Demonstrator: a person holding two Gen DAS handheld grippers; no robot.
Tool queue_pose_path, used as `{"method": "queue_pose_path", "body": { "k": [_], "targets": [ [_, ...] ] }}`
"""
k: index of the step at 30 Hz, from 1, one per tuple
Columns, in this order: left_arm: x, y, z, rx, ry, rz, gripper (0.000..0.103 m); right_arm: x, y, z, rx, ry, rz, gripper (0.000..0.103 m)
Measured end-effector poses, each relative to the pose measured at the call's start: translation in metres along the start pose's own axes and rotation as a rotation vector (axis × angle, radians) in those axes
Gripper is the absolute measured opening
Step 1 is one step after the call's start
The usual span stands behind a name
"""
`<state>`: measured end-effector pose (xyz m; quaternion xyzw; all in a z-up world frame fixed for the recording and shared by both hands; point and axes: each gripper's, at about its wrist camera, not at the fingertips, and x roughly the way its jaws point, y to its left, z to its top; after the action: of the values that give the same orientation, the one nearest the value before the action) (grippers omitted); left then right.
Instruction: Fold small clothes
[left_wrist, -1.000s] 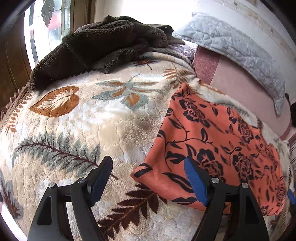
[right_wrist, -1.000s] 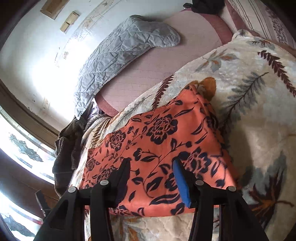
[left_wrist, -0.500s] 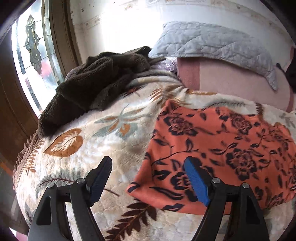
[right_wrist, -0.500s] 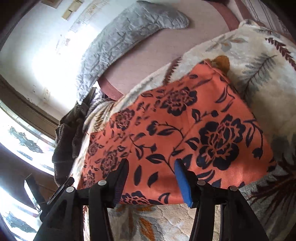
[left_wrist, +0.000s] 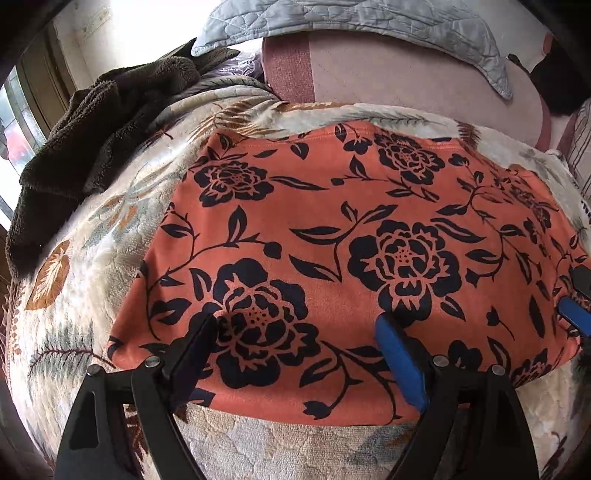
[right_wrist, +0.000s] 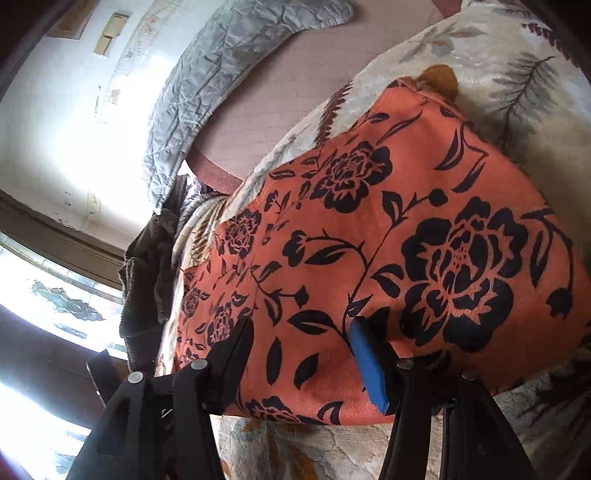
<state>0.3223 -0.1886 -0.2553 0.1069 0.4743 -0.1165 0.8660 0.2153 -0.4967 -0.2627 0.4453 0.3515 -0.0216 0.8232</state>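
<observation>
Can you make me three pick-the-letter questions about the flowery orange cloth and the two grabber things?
1. Where does the orange cloth lie?
A. on the leaf-patterned blanket
B. on the grey quilted pillow
C. on the brown fuzzy blanket

2. What colour are the flowers on the cloth?
A. white
B. black
C. green

3. What is the left gripper doing?
A. squeezing the cloth
B. holding the pillow
C. open above the cloth

Answers:
1. A, leafy blanket shows around the cloth's edges.
2. B, dark blooms and leaves cover the orange.
3. C, its fingers stand wide apart with flat cloth showing between them; they have just been opening.
</observation>
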Motion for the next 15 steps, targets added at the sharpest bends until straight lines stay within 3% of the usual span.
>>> {"method": "queue_pose_path", "body": {
  "k": [2, 6, 9, 15],
  "targets": [
    [-0.015, 0.013, -0.003, -0.042, -0.03, -0.019, 0.088, -0.016, 0.001, 0.0, 0.006, -0.021, 0.022, 0.062],
    [-0.034, 0.049, -0.025, -0.187, -0.008, -0.029, 0.088, -0.049, -0.008, -0.006, 0.08, -0.032, 0.099, 0.072],
    [-0.037, 0.073, -0.042, -0.302, 0.038, -0.098, 0.088, -0.062, -0.02, -0.015, 0.175, -0.022, 0.146, 0.074],
    [-0.025, 0.092, -0.061, -0.436, 0.088, -0.24, 0.088, -0.069, -0.054, -0.05, 0.377, 0.007, 0.212, 0.076]
  ]
}}
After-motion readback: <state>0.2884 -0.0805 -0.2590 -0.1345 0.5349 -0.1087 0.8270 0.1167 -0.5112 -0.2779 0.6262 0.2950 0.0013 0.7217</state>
